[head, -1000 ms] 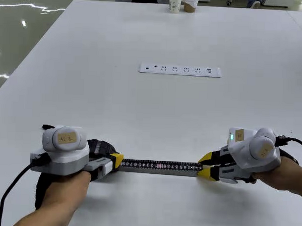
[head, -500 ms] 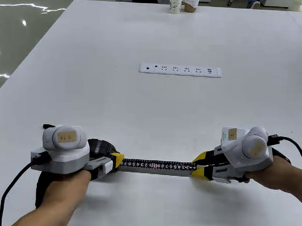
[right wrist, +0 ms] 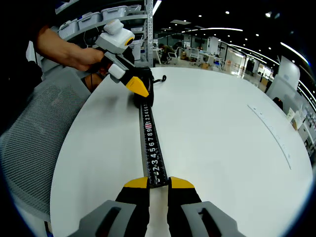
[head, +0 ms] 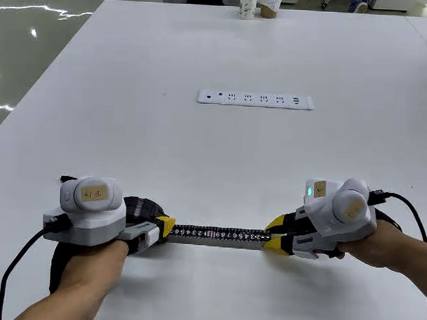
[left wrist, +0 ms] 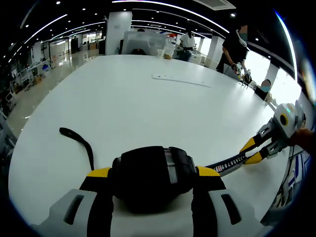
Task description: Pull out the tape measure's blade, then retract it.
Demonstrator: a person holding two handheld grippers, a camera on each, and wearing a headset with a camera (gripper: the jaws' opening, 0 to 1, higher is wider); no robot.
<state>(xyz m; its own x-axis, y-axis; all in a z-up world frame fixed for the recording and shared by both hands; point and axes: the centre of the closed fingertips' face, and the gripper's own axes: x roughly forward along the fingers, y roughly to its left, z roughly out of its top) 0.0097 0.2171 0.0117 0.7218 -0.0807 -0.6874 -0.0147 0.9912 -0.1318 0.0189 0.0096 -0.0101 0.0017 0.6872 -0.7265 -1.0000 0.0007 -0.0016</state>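
White table (head: pixel 200 152) bears black numbered blade (head: pixel 221 235), apparently taut.

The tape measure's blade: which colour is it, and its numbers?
The blade is black with white numbers and a red mark; clearest in the right gripper view.

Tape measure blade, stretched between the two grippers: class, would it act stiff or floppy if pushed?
Probably fairly stiff: the blade runs straight from the black case in the left gripper to the right gripper's jaws. It looks thin, so it may buckle if pushed endways.
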